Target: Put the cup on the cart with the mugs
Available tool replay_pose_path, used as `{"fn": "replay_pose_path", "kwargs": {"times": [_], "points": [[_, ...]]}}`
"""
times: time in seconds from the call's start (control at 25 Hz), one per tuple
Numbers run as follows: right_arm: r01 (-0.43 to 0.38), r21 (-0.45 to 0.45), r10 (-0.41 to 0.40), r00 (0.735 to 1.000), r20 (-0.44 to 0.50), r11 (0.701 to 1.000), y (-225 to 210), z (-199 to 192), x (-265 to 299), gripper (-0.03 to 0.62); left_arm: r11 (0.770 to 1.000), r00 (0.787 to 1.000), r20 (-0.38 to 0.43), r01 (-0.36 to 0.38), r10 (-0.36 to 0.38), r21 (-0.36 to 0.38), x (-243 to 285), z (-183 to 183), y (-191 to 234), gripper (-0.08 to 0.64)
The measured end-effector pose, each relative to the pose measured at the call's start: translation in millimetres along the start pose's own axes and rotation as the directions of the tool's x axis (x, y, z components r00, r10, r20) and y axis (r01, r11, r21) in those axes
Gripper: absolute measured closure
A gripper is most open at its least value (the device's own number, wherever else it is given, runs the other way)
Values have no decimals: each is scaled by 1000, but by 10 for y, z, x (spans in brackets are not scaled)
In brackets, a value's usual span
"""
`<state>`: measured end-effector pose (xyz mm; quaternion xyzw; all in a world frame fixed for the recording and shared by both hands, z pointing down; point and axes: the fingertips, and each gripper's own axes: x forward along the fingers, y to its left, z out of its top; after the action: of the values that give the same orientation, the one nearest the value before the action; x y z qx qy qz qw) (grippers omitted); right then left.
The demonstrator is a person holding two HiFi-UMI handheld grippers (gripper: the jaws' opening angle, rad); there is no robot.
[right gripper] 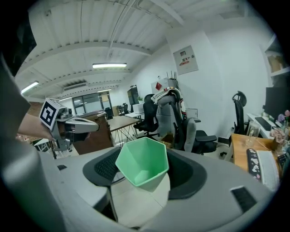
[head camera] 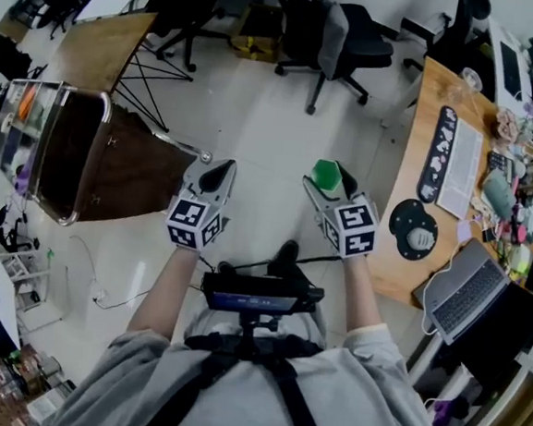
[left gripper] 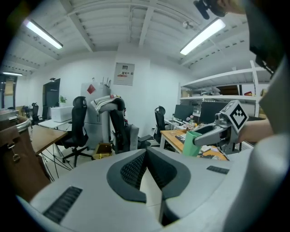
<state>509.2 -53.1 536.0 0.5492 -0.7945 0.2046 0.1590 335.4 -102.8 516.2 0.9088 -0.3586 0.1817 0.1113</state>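
Note:
A green faceted cup sits mouth toward the camera between the jaws of my right gripper, which is shut on it. In the head view the cup shows at the tip of the right gripper, held above the floor. My left gripper is level with it a little to the left; its jaws meet at the tips with nothing between them. The dark brown cart with a metal rail stands to the left of the left gripper. I cannot make out mugs on it.
A wooden desk with a keyboard, a laptop and clutter runs along the right. Black office chairs stand ahead. A wooden folding table is behind the cart. Pale floor lies between the cart and the desk.

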Motion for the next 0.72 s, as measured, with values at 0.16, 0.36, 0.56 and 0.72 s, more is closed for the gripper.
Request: {"fn": "replay_pose_path", "kwargs": {"times": [0.16,0.36,0.56,0.72], "points": [[-76,-36,76,997,-8,996,365,18,185,273,997,997,16,-76,76,-23,-359,-109,228,558],[-156,-90,155,988,-15,984,861,135,411,273,984,984,30,-172,174,-53,-872,-246,575,558],[-244,-151,242,970,-34,958,1461,223,583,273,961,965,35,-256,261,-102,-1407,-467,882,558],[-312,-192,306,950,-61,931,2022,259,758,273,938,946,35,-313,321,-148,-1860,-671,1139,558]]}}
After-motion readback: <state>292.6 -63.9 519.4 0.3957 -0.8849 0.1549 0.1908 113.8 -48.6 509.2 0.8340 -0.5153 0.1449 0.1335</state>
